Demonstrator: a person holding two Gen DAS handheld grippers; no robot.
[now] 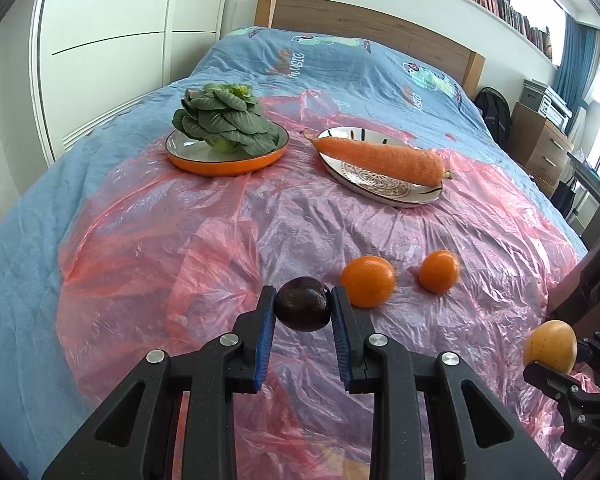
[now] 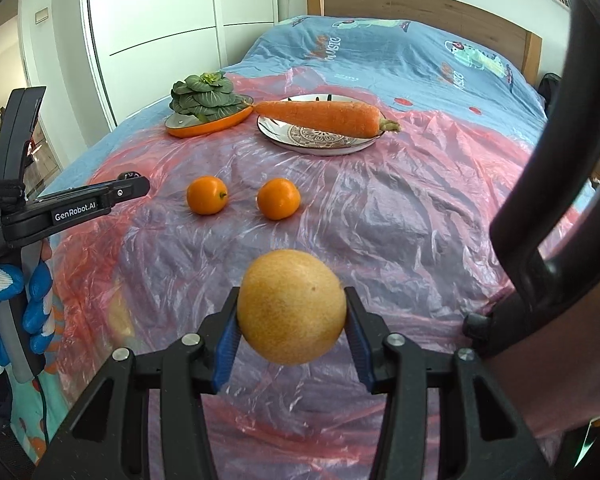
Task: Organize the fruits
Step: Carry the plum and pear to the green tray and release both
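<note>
My left gripper (image 1: 303,304) is shut on a dark purple plum (image 1: 303,303), held above the pink plastic sheet (image 1: 220,240). My right gripper (image 2: 291,312) is shut on a round yellow fruit (image 2: 291,307), also lifted off the sheet; the same yellow fruit (image 1: 550,345) shows at the right edge of the left wrist view. Two small oranges (image 1: 367,286) (image 1: 438,271) lie on the sheet just beyond the plum. In the right wrist view the oranges (image 2: 206,195) (image 2: 278,198) lie ahead of the yellow fruit.
Farther back stand an orange-rimmed plate (image 1: 224,164) with a leafy green vegetable (image 1: 222,118) and a patterned plate (image 1: 380,184) with a carrot (image 1: 380,156). A blue bedspread (image 1: 340,64), wooden headboard and white wardrobe lie beyond. A blue-gloved hand (image 2: 4,304) holds the left gripper's handle.
</note>
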